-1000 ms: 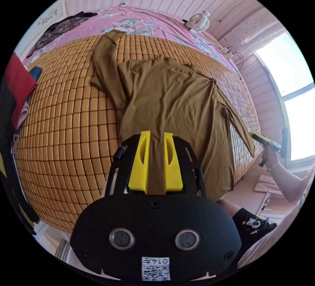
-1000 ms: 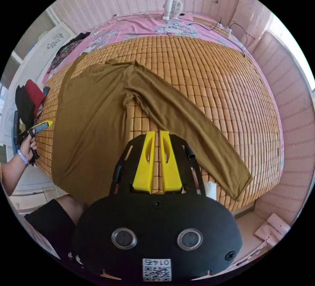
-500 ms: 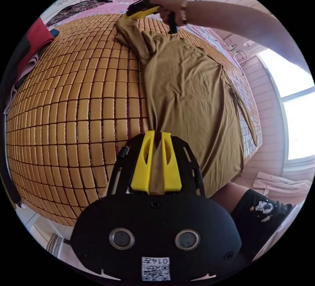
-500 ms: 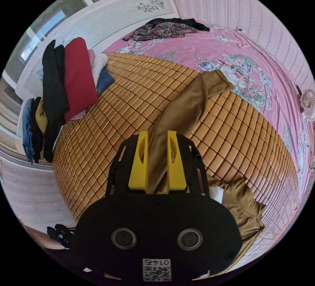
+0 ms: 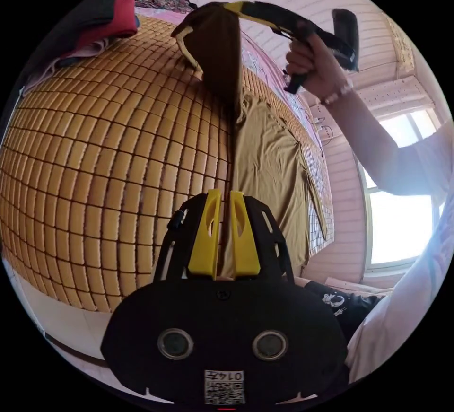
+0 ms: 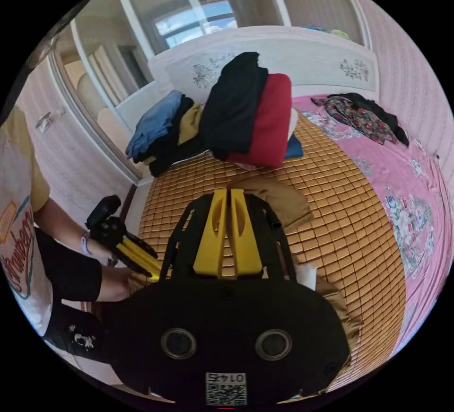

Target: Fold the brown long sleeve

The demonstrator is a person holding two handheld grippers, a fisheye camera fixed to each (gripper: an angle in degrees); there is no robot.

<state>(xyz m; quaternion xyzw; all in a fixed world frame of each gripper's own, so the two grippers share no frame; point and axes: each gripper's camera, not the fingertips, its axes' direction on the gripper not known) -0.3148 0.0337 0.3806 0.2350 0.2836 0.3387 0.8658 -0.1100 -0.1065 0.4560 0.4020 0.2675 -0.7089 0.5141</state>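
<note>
Right gripper [image 5: 236,5] just pinched the sleeve [image 5: 213,52] up off the mat [image 5: 94,147]; left gripper [image 5: 224,237] pinches the shirt [image 5: 269,161] hem, so folding's begun.

left gripper view low at the mat's [image 5: 94,156] near edge looking along the bed, right gripper view raised, facing the clothes pile [image 6: 236,114], both share the mat

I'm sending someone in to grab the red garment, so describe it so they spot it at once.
Start at the bamboo mat covering the bed and look to its end by the white headboard, where a pile of clothes sits. The red garment lies folded on top, beside a black one; it is the pile's one bright red piece.
</note>
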